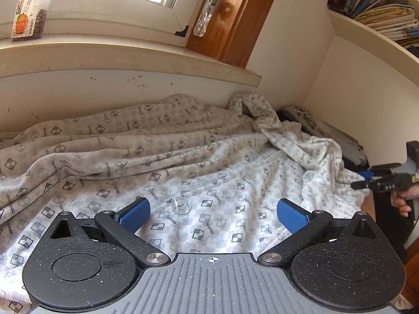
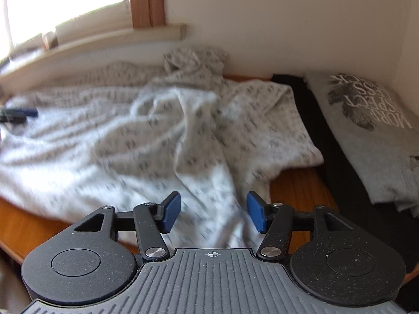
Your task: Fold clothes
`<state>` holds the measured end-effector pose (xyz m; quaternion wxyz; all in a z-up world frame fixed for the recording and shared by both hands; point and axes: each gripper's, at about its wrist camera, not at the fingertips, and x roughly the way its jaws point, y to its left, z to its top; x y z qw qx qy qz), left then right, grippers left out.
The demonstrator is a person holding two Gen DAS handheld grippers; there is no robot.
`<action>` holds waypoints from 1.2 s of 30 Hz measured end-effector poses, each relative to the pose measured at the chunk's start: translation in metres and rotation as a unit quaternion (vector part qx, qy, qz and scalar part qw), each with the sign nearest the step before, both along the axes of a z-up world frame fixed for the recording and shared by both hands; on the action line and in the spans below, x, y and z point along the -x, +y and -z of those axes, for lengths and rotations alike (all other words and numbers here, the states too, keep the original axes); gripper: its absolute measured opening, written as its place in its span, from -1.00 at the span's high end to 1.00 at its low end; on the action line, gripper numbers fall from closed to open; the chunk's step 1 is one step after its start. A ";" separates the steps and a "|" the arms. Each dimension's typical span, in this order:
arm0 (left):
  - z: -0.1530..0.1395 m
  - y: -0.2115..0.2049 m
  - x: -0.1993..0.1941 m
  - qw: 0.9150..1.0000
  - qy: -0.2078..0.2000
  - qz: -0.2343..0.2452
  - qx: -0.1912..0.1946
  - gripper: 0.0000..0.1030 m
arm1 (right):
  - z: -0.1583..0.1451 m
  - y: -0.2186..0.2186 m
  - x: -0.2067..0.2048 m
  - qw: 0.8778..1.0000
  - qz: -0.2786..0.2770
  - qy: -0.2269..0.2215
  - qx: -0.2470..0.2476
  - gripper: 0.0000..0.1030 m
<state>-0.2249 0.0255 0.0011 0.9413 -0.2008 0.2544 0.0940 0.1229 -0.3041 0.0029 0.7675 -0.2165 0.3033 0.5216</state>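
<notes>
My wooden table (image 2: 296, 191) carries the patterned shirt (image 2: 157, 136), spread rumpled across it. At its three o'clock lie a black garment (image 2: 327, 141) and a grey printed tee (image 2: 374, 141).

grey shirt (image 2: 371, 130) — upside-down print, "MORE" and "SPECT" legible | jar (image 1: 30, 13) — label unreadable

Bright window (image 2: 62, 2) glare; blurred right view.

Black linkage tongs (image 1: 213, 216) with textured blue pads (image 1: 136, 214), silver screws, ribbed grey body.
</notes>
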 end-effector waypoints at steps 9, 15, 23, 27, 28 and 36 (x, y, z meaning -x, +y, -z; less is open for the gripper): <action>0.000 0.000 0.000 1.000 0.001 0.000 -0.002 -1.00 | -0.004 -0.030 -0.023 0.996 0.081 0.031 -0.033 0.74; -0.001 -0.003 0.002 1.000 0.007 -0.002 -0.011 -1.00 | -0.002 -0.051 -0.023 0.985 0.172 -0.008 -0.034 0.58; -0.004 -0.012 0.010 0.999 0.024 -0.010 -0.030 -1.00 | -0.002 -0.053 -0.022 0.987 0.125 0.017 -0.101 0.44; -0.005 -0.010 0.012 0.999 0.024 -0.011 -0.026 -1.00 | 0.005 -0.035 -0.014 0.991 0.073 0.036 -0.108 0.30; -0.005 -0.010 0.011 0.999 0.023 -0.011 -0.025 -1.00 | 0.006 -0.030 -0.013 0.991 0.058 0.039 -0.110 0.29; -0.004 -0.008 0.009 1.000 0.019 -0.011 -0.019 -1.00 | 0.003 0.030 -0.006 0.998 -0.020 0.007 -0.064 -0.01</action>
